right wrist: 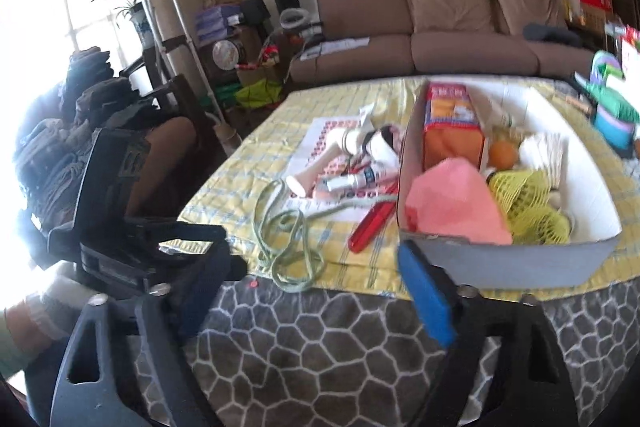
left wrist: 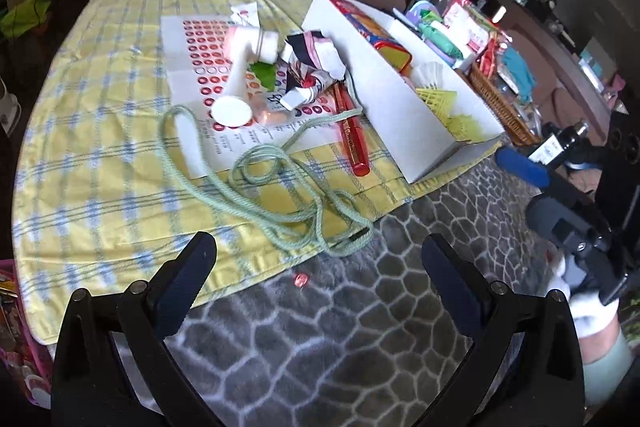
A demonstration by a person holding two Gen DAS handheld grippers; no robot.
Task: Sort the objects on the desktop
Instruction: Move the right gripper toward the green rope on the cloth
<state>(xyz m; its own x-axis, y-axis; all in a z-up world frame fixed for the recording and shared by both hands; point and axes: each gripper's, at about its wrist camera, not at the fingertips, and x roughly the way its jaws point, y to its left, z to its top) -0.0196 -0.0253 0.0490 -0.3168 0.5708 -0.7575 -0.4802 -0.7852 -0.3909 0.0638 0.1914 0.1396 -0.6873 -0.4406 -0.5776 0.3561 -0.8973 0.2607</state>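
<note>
A yellow checked cloth (left wrist: pixel 100 155) covers the table. On it lie a green cord (left wrist: pixel 280 195), a white handheld fan (left wrist: pixel 240 79), a red tube (left wrist: pixel 354 143), a crumpled patterned pouch (left wrist: pixel 312 63) and a dotted paper sheet (left wrist: pixel 192 43). A white cardboard box (left wrist: pixel 404 115) holds a snack pack, yellow mesh and other items; in the right wrist view the box (right wrist: pixel 520 263) also holds a pink cloth (right wrist: pixel 456 203) and an orange (right wrist: pixel 504 153). My left gripper (left wrist: pixel 320 255) is open and empty above the cloth's near edge. My right gripper (right wrist: pixel 316 275) is open and empty before the box.
A grey honeycomb-patterned rug surface (left wrist: pixel 340 339) lies below the cloth edge. A wicker basket (left wrist: pixel 500 103) with packets stands right of the box. A brown sofa (right wrist: pixel 440 35) is behind the table. The right gripper body (left wrist: pixel 576 235) shows at the right.
</note>
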